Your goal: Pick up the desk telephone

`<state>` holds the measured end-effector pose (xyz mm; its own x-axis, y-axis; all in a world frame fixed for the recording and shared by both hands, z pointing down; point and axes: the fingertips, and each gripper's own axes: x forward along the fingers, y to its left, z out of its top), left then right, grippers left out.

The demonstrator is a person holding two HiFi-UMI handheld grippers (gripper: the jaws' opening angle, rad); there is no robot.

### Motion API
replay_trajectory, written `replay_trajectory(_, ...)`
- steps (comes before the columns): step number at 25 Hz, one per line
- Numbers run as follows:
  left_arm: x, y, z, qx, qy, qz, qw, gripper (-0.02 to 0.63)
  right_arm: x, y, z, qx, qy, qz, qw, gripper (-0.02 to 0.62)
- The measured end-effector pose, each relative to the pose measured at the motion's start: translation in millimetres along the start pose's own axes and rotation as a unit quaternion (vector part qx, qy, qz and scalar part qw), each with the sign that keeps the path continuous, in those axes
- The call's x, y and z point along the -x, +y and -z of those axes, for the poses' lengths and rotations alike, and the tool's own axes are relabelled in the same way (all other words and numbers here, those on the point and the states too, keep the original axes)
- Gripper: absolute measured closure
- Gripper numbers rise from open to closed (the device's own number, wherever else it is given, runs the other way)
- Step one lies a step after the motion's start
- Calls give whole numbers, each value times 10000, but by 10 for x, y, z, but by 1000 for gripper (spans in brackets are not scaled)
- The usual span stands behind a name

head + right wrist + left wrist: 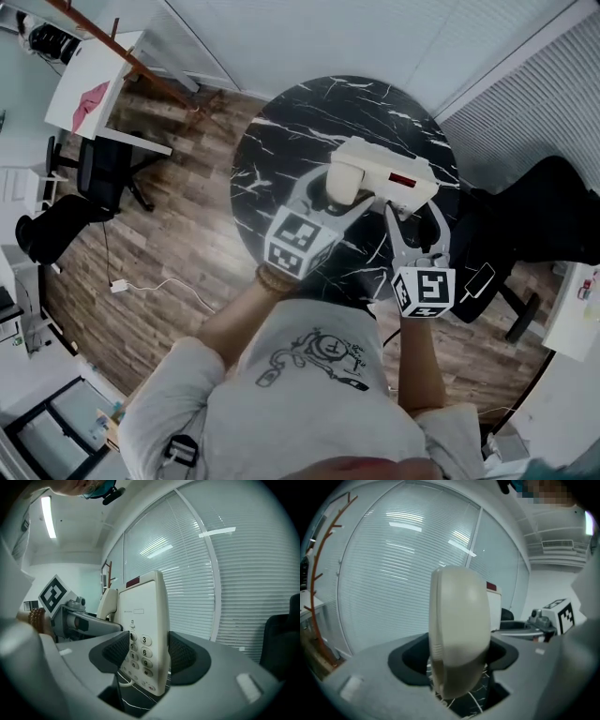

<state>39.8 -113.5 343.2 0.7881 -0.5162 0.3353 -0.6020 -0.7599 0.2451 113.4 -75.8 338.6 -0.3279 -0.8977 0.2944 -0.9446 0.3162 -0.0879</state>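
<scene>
The telephone [380,178] is held above the desk [281,141], toward its right edge, its handset [459,630] clamped in the left tongs [459,665] and its keypad [140,653] side in the right tongs [146,656], presumably so the handset cannot slip off.

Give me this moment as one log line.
left gripper: shut on handset | right gripper: shut on telephone | telephone: held up off table
</scene>
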Motion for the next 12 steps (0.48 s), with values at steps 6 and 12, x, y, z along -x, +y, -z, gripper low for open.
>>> replay_trajectory(6,124,-113,-294,-82,-128,-10,9999,281,130,38,-302,85,-200,28,9998,341)
replay_trajectory(12,284,-196,-492,-203,-203,-72,9996,281,245,121,-526,142,-373,15,9992,341)
